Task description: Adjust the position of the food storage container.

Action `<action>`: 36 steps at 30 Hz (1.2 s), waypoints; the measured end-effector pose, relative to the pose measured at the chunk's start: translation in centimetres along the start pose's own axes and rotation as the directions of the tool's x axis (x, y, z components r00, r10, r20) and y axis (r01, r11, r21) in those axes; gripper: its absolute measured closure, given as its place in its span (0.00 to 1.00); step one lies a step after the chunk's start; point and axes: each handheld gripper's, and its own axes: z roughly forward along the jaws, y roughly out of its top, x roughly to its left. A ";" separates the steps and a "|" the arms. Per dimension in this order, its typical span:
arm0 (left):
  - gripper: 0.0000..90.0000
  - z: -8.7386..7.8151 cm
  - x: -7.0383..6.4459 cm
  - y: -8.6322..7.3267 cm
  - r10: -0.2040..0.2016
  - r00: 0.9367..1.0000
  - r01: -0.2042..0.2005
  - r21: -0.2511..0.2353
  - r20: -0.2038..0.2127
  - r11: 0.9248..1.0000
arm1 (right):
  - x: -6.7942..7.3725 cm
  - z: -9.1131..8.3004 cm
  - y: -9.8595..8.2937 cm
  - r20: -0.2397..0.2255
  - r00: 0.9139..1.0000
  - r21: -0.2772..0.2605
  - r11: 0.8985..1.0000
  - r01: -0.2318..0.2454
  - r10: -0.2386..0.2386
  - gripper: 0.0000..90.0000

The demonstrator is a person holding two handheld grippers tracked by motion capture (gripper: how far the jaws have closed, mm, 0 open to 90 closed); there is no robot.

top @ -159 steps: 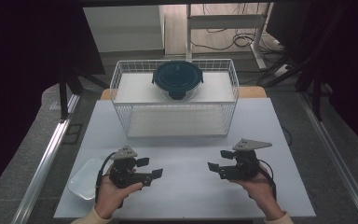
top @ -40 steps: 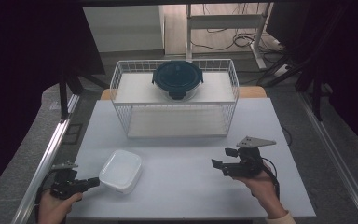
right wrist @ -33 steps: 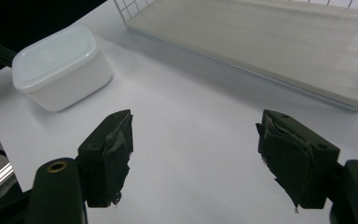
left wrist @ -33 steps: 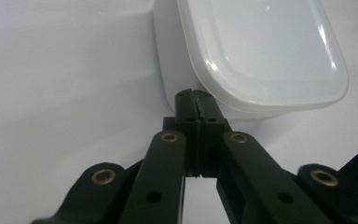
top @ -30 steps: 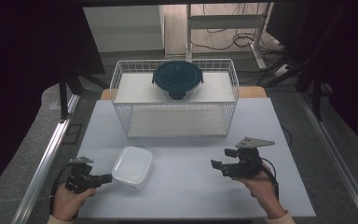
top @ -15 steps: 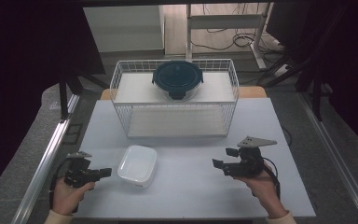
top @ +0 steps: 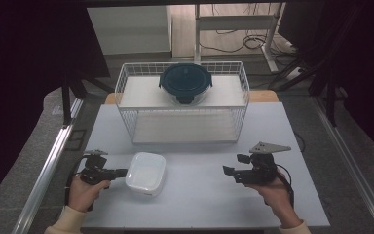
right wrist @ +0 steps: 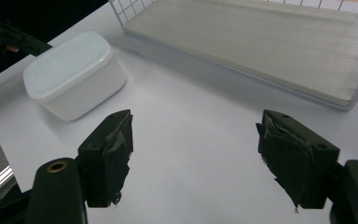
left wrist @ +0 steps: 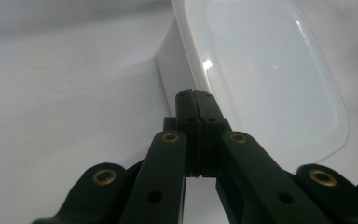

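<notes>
A white lidded plastic container (top: 146, 173) sits on the white table (top: 195, 204) at front left. My left gripper (top: 121, 172) is shut, its tips against the container's left side. In the left gripper view the closed jaws (left wrist: 196, 95) meet just under the container (left wrist: 261, 79) rim, with nothing seen between them. My right gripper (top: 230, 173) hovers open at front right, pointing left toward the container. Its view shows the container (right wrist: 70, 70) beyond the gripper's wide gap (right wrist: 196, 140).
A white wire basket (top: 126, 92) stands at the back of the table. A dark teal lidded bowl (top: 185, 80) rests on its upper shelf. The basket's lower shelf (right wrist: 261, 42) lies just ahead of the right gripper. A metal rail (top: 48, 170) runs along the table's left side.
The container has slid right from the table's left edge, with the shut left gripper following against its side. The right gripper has barely moved.
</notes>
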 end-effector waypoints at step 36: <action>1.00 5.1 -5.6 3.1 0.075 0.986 -0.083 0.046 0.150 0.995 | 0.0 -0.1 0.0 0.000 1.000 -0.001 1.000 0.002 -0.002 0.28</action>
